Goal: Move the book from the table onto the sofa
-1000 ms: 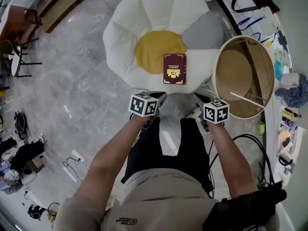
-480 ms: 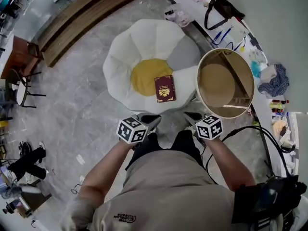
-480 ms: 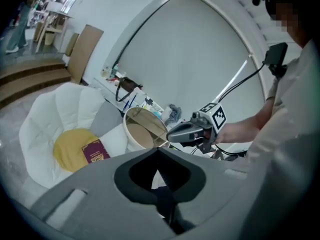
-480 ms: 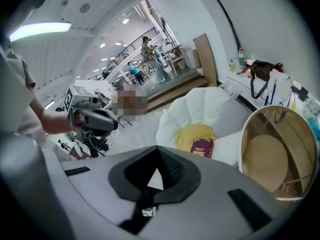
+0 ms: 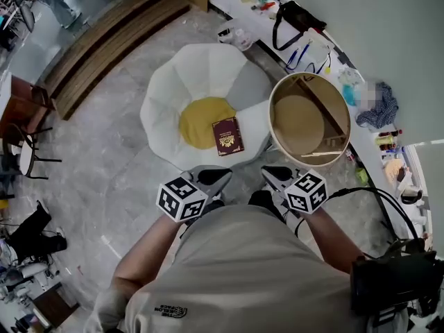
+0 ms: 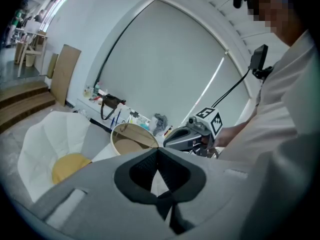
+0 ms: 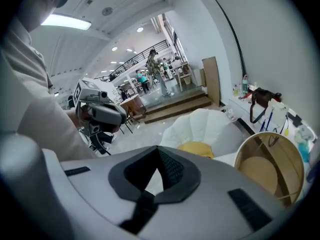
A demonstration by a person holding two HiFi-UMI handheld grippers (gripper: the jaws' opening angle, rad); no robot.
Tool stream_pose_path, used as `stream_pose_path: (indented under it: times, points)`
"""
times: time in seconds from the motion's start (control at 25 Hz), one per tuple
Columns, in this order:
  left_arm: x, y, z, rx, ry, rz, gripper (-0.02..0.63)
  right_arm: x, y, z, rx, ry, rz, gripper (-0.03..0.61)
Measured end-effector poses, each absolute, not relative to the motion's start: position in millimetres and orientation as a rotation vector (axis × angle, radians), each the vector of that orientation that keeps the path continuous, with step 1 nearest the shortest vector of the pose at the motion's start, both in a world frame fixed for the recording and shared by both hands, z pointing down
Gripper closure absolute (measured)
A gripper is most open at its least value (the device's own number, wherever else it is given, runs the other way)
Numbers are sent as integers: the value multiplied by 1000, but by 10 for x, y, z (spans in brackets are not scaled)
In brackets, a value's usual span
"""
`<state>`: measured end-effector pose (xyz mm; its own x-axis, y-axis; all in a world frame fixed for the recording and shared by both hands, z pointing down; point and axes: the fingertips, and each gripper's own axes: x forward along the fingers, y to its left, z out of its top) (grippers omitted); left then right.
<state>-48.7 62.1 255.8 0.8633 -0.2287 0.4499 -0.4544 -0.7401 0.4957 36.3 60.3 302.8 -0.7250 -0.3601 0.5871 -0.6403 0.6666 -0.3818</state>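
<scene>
Book [image 5: 227,136] is seen lying on the sofa [image 5: 173,96], at its yellow centre's edge. Left gripper [image 5: 223,177] and right gripper [image 5: 267,175] jaws are pressed together, empty, well apart from it.

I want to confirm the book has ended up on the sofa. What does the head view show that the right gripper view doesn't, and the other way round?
Head view only: the dark red book lying on the white flower sofa, at the edge of its yellow centre, apart from both grippers. Right gripper view only: the right gripper with its jaws together and nothing between them, plus people far off by the steps. Both: the sofa, the round table and the left gripper.
</scene>
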Motion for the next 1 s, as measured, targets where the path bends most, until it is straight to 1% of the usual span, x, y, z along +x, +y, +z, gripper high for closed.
stream_pose_path:
  times: [0.12,0.32,0.72,1.0]
  points:
    - [-535,652,2410,2462,-475,485,606,286,645,2841,801,-2437,782,566]
    - [-702,675,2380,2483,-464,470,606,59,743,2774,814,-2448,757,566]
    - [-1127,842,2538,2456,-461,495,606,-400,937,2682,818,-2464,660,566]
    - [-1247,943,2638,2440,-447,495,606,-544,1045,2671,853,-2460,657,566]
